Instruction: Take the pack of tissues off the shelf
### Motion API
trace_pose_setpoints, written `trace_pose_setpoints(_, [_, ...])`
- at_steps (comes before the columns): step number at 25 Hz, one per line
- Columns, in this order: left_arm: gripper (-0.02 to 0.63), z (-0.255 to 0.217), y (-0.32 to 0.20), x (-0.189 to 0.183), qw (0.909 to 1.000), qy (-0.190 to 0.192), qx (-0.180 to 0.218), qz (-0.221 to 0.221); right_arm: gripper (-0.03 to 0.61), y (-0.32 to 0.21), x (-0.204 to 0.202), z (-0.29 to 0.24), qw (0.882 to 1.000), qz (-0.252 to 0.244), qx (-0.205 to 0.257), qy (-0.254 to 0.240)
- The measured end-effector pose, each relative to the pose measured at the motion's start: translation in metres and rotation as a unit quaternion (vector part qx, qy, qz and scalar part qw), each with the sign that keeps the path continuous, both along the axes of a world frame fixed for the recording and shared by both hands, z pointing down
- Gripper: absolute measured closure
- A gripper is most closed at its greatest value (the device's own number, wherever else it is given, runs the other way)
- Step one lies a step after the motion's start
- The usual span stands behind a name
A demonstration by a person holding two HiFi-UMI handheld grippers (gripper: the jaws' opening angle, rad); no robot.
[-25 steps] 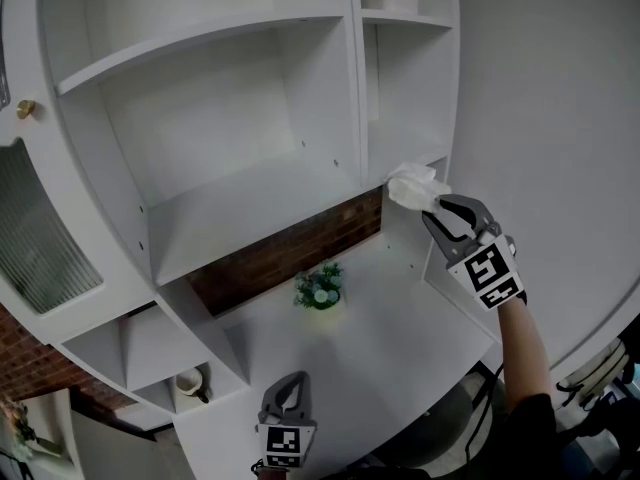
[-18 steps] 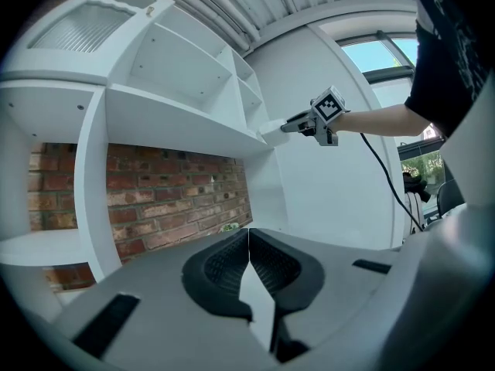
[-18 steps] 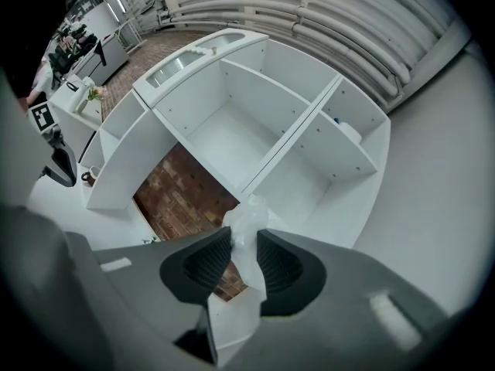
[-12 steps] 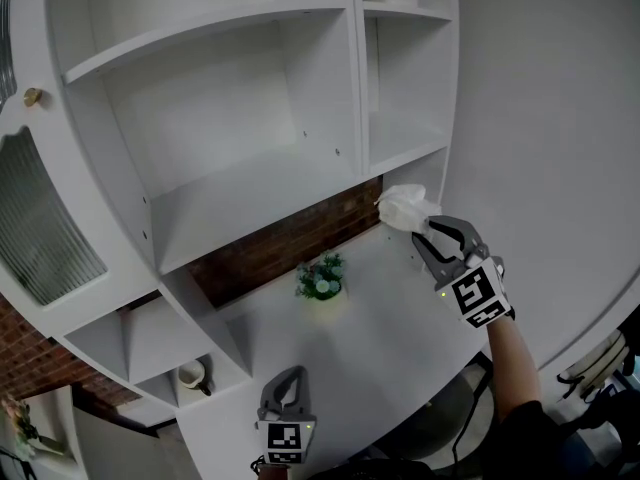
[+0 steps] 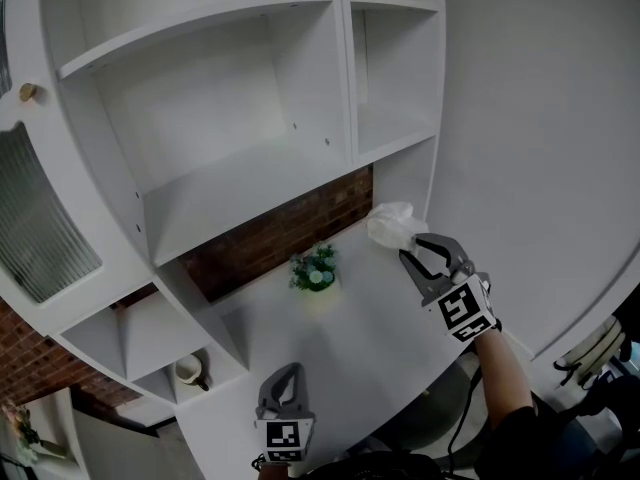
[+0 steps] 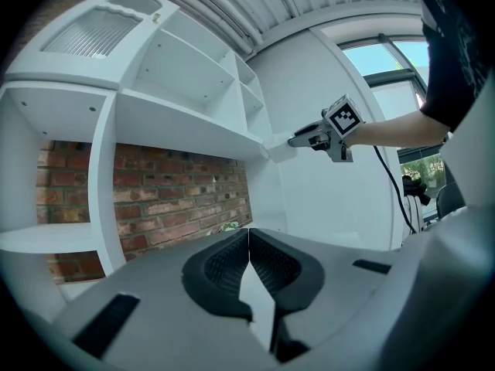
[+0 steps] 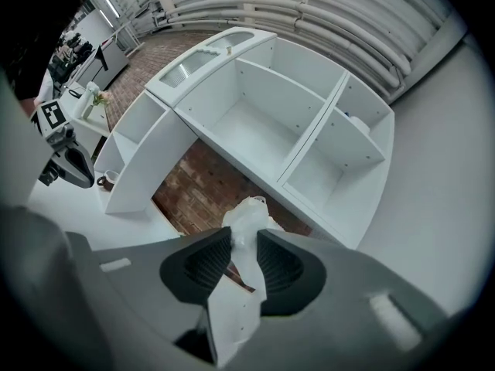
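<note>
Tissue pack [image 5: 390, 225] (a crumpled white bundle) hangs clear of the shelf unit [image 5: 240, 188], over the far right of the white desk [image 5: 360, 348], pinched between the narrowed jaws of the right gripper [image 5: 411, 249]. At the desk's near edge, the left gripper [image 5: 286, 372] has its jaws pressed together on nothing.

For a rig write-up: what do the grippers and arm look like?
The left gripper and right gripper are grey, with curved jaws, black ribbed pads and a white cube of black square markers. A black cable trails from the right one. Short black sleeve.
</note>
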State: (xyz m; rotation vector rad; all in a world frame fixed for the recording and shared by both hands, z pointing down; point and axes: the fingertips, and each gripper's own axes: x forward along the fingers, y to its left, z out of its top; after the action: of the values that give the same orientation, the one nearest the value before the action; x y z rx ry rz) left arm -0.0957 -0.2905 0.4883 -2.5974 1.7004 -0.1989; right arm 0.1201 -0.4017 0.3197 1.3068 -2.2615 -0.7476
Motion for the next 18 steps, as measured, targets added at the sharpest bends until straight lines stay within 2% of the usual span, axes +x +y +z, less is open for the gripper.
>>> trace_pose_setpoints(8, [0.603,0.003,0.010,-0.002,1.0000,0.008,-0.005,-0.003,0.472,0.016,-0.015,0.042,0.999,-0.005,-0.038,-0.025])
trace_pose_setpoints(12, [0.603,0.013,0.015,-0.004,0.9998,-0.016,-0.010,0.000,0.472,0.025,-0.023,0.056,0.999,-0.012,-0.046,-0.020])
trace_pose_setpoints(18, [0.603,0.020,0.020,-0.008,0.9996,-0.022,-0.015,-0.005,0.472,0.035,-0.032,0.082,0.997,-0.018,-0.068,-0.026])
